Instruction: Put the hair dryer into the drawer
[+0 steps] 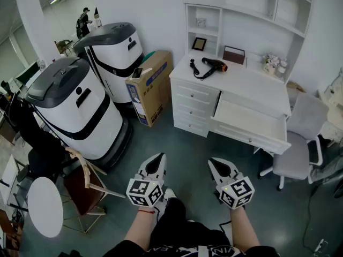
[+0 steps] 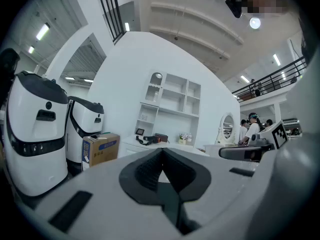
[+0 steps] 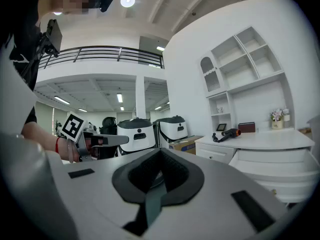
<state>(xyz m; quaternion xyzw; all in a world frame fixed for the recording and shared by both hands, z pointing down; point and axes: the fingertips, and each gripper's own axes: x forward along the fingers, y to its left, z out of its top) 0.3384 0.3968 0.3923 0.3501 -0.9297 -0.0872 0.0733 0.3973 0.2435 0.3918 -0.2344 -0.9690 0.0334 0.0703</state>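
Note:
The black hair dryer [image 1: 213, 65] with an orange nozzle lies on the white desk top [image 1: 252, 82], its cord coiled beside it. Lower on the desk's right, a wide drawer [image 1: 252, 123] stands pulled out and looks empty. Both grippers hover above the floor, well short of the desk, pointing toward it. My left gripper [image 1: 156, 159] is shut and holds nothing. My right gripper [image 1: 217, 164] is likewise shut and empty. In the left gripper view the hair dryer [image 2: 148, 140] is small and far off; the right gripper view shows the dryer [image 3: 227, 133] and the open drawer [image 3: 270, 156].
Two big white-and-black machines [image 1: 75, 108] and a cardboard box [image 1: 150, 84] stand left of the desk. A grey chair [image 1: 300, 149] sits by the open drawer. A wooden chair [image 1: 86, 183] and a round white table [image 1: 45, 205] are at lower left. Shelves [image 1: 241, 9] rise above the desk.

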